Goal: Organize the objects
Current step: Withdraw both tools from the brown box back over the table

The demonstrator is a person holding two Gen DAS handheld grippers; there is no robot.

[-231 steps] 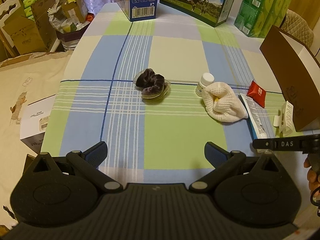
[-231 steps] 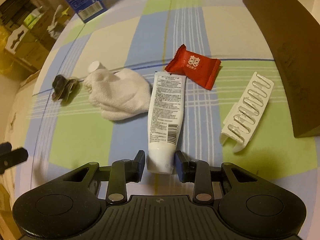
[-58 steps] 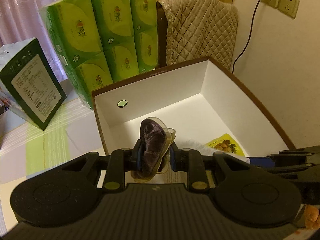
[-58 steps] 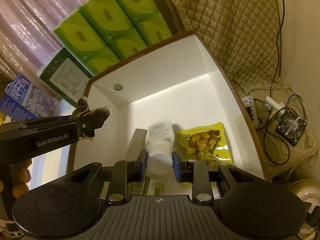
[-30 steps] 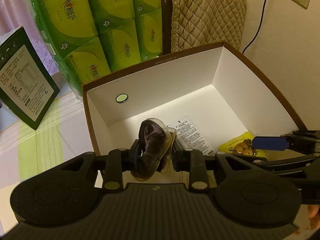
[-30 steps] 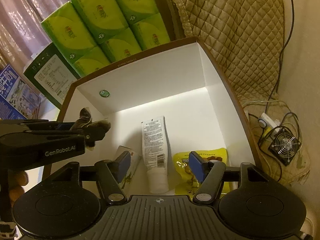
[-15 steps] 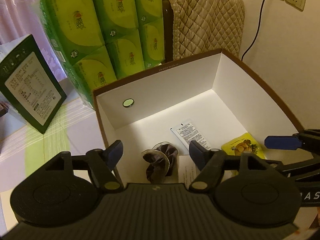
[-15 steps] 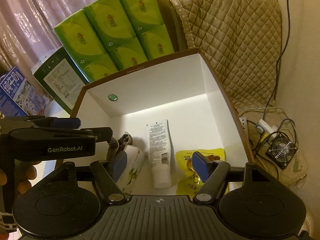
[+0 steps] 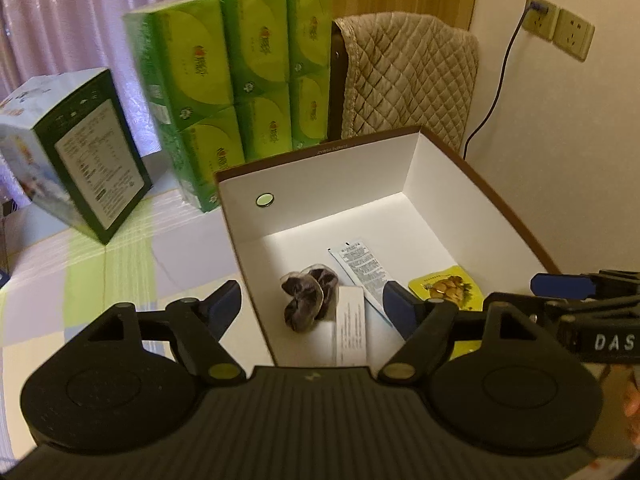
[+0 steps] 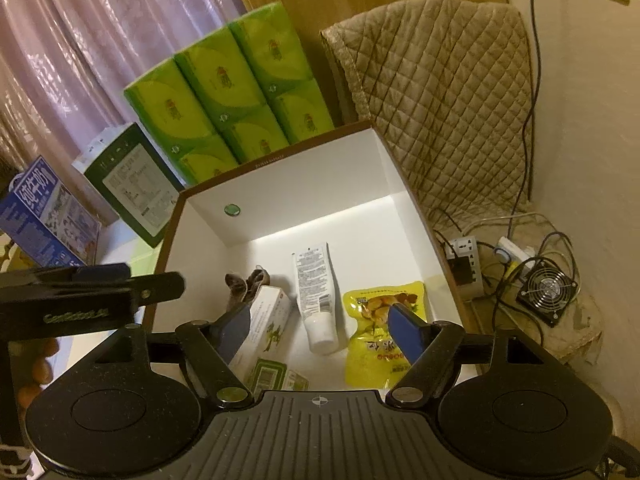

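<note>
A brown box [image 9: 340, 184] with a white inside stands on the table. In it lie a dark scrunchie [image 9: 306, 296], a white tube [image 9: 362, 266], a yellow snack pack [image 9: 444, 288] and a small white carton [image 9: 351, 328]. My left gripper [image 9: 312, 306] hovers open above the box's near-left part, nothing between its fingers. My right gripper [image 10: 320, 326] is open too, over the tube [image 10: 316, 280] and the snack pack [image 10: 380, 336]. The scrunchie [image 10: 244, 282] rests beside the carton [image 10: 268, 320]. The left gripper [image 10: 120, 284] shows at the left of the right wrist view.
Green tissue packs [image 9: 240, 80] and a dark green carton [image 9: 92, 172] stand behind the box on the checked tablecloth [image 9: 100, 280]. A quilted chair cover [image 9: 408, 76] is behind it. A power strip and a small fan [image 10: 548, 296] lie on the floor to the right.
The right gripper opened and left the tube in the box. The left gripper then opened and the scrunchie dropped in. Both grippers have since pulled back a little.
</note>
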